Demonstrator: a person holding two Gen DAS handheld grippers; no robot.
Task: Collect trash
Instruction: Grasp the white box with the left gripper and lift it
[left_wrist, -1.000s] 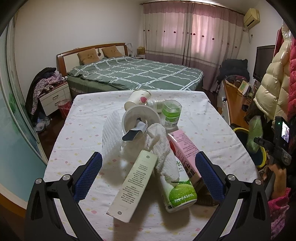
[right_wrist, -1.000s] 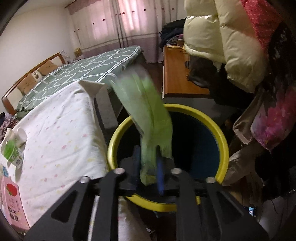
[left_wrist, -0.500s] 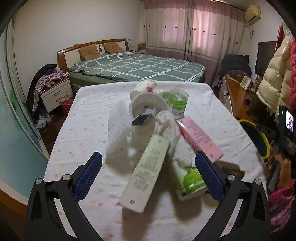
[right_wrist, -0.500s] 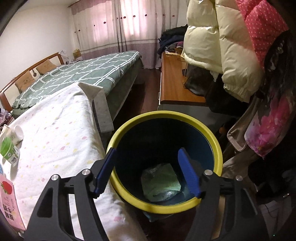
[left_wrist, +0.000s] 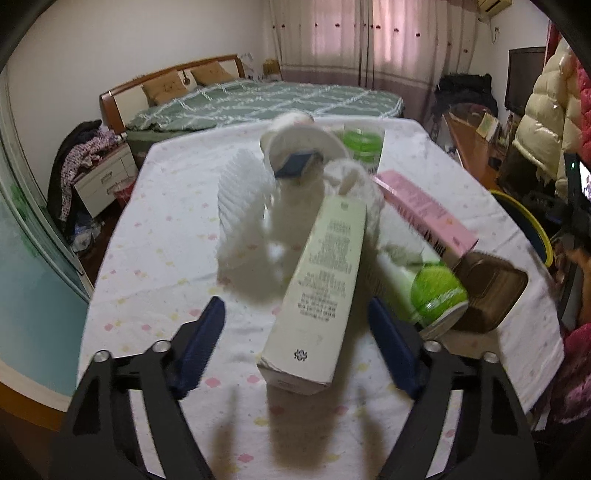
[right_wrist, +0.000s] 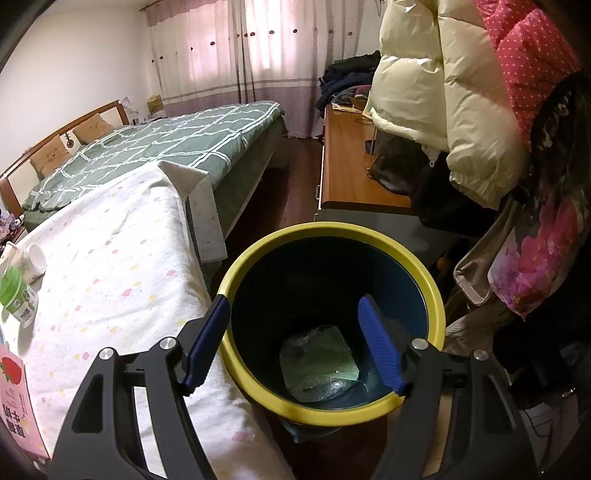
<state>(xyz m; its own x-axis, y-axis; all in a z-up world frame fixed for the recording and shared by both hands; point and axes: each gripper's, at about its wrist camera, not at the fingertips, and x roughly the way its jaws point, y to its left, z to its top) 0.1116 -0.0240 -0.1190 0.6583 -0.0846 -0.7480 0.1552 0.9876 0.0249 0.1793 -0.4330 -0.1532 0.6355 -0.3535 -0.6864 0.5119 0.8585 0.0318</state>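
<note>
- Trash sits heaped in the middle of the table (left_wrist: 155, 229), on its white cloth dotted with pastel spots.
- Nearest in the heap is a tall cream carton (left_wrist: 325, 280), leaning back against crumpled white paper (left_wrist: 351, 184).
- Left claw (left_wrist: 295, 339) — its jaws have just been closing, and the carton's lower end stands between the blue pads, which do not press on it yet.
- Beside the carton lie a green-apple drink carton (left_wrist: 436, 295) and a pink strawberry-milk box (left_wrist: 428, 210); a brown plastic tub (left_wrist: 491, 291) touches both.
- Farther back: a white foam sleeve (left_wrist: 243, 199), a tipped paper cup (left_wrist: 299, 147), a green-lidded cup (left_wrist: 364, 147).
- Right claw (right_wrist: 295, 343) hangs open over the yellow-rimmed bin (right_wrist: 332, 229), which stands just beside the table's edge; its jaws have just been opening and nothing is between them.
- At the bin's dark bottom lies a green plastic wrapper (right_wrist: 317, 362) — alone there.
</note>
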